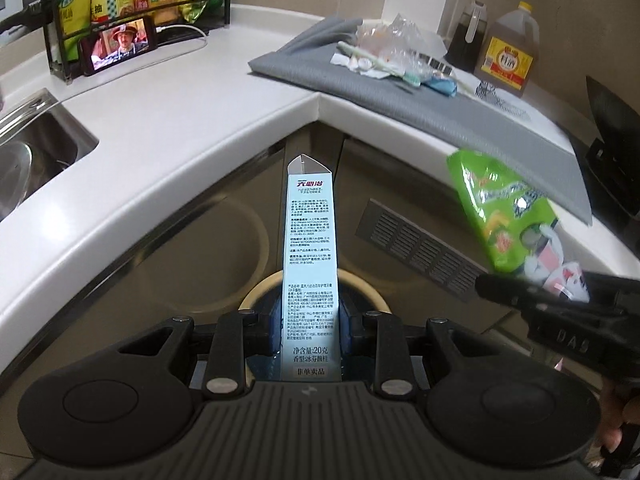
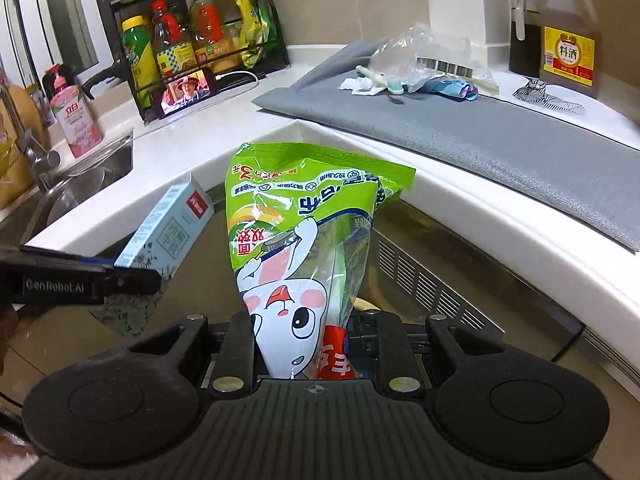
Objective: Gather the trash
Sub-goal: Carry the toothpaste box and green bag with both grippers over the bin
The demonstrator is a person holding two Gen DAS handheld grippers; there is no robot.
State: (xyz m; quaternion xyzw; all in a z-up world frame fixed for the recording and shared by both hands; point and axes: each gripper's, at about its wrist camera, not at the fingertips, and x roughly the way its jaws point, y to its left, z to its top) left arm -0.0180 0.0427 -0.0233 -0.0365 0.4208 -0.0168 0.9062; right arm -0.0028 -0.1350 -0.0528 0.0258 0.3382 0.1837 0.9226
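My left gripper is shut on a long light-blue toothpaste box, held upright over a round bin with a tan rim on the floor below the counter corner. My right gripper is shut on a green plastic bag with a cartoon rabbit. The bag also shows at the right of the left wrist view, and the box at the left of the right wrist view. More trash lies on the grey mat: clear plastic wrap, tissues, a toothbrush.
The white L-shaped counter bends around me. A steel sink is at the left. A rack of bottles and a phone playing video stand at the back. A cooking-wine jug stands at the far right.
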